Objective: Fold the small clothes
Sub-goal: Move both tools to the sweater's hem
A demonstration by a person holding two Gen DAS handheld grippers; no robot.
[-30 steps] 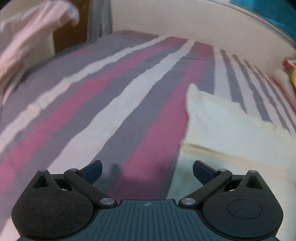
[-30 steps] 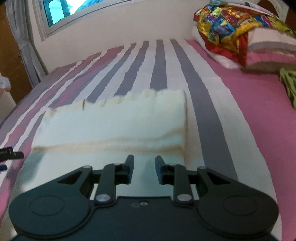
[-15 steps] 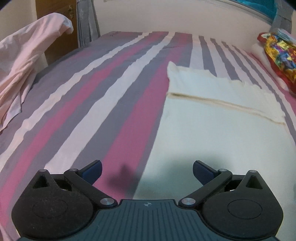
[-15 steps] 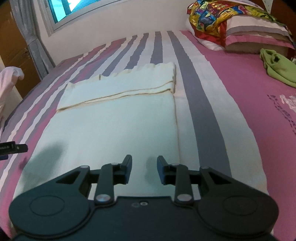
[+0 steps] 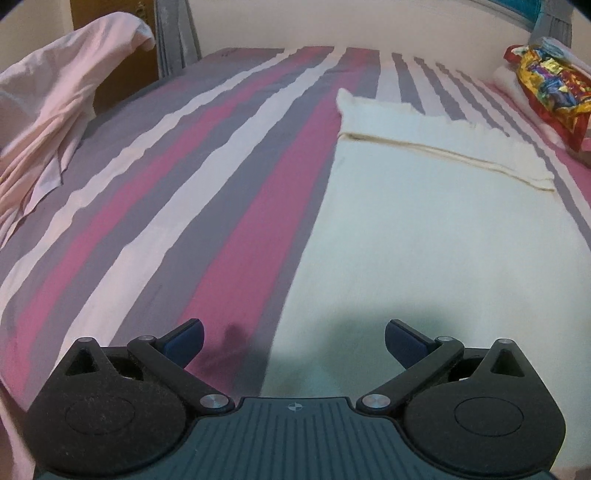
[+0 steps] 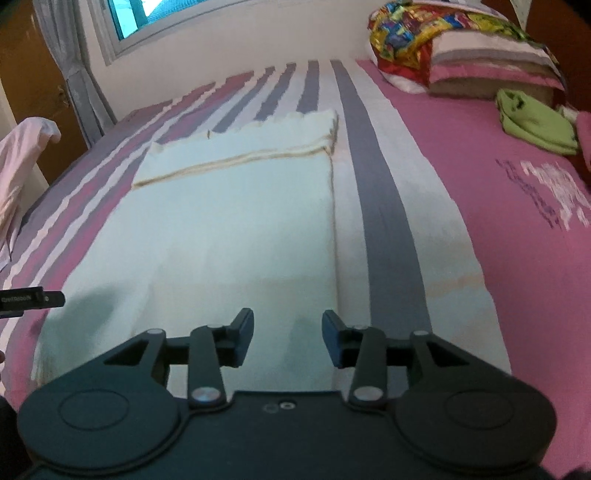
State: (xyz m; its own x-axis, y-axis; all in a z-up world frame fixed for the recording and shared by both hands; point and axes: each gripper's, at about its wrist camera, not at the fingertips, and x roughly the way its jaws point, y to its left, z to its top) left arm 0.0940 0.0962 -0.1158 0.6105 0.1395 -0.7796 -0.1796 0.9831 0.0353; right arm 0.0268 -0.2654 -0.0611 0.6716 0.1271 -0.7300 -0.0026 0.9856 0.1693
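A cream white cloth (image 5: 443, 221) lies flat on the striped bed, its far end folded over into a thicker band (image 5: 424, 125). It also shows in the right wrist view (image 6: 229, 221). My left gripper (image 5: 293, 341) is open and empty above the cloth's near left edge. My right gripper (image 6: 288, 339) is open and empty above the cloth's near right part. The tip of the left gripper (image 6: 33, 301) shows at the left edge of the right wrist view.
The bed sheet (image 5: 207, 177) has pink, grey and white stripes. A pale pink garment (image 5: 55, 110) hangs at the left. A colourful pillow pile (image 6: 454, 48) and a green cloth (image 6: 532, 122) lie at the far right. A wall and window (image 6: 155, 14) stand behind.
Both grippers have pulled back toward the near end of the cloth, so much more of it shows. The right gripper's fingers have spread wider.
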